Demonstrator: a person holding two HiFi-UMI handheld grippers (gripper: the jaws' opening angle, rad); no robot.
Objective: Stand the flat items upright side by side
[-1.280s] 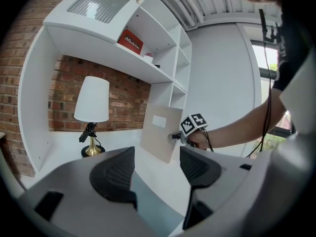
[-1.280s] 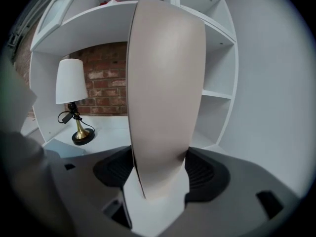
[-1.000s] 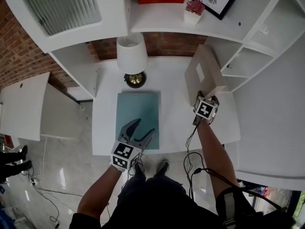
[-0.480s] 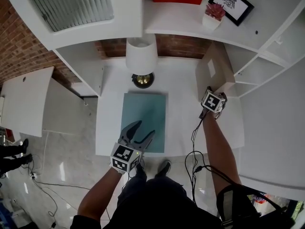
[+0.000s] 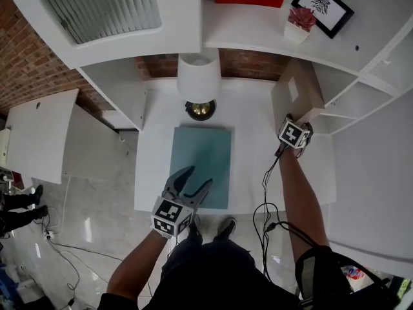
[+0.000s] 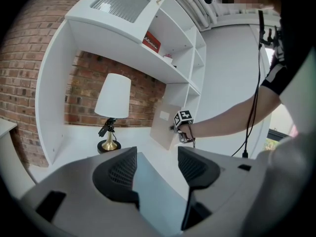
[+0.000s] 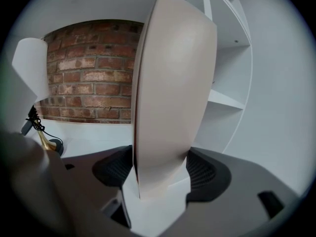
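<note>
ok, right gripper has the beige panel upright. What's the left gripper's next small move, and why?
Probably lower the left gripper onto the near edge of the teal panel: it lies flat on the desk, and the jaws, just closing slightly, hang apart over it gripping nothing. The right gripper holds the beige panel upright.

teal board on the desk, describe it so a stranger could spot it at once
Find the white desk, then the lamp with the white shade at its back. The teal board lies in front of the lamp. It is the only flat item lying down; the beige board to the right stands upright.
</note>
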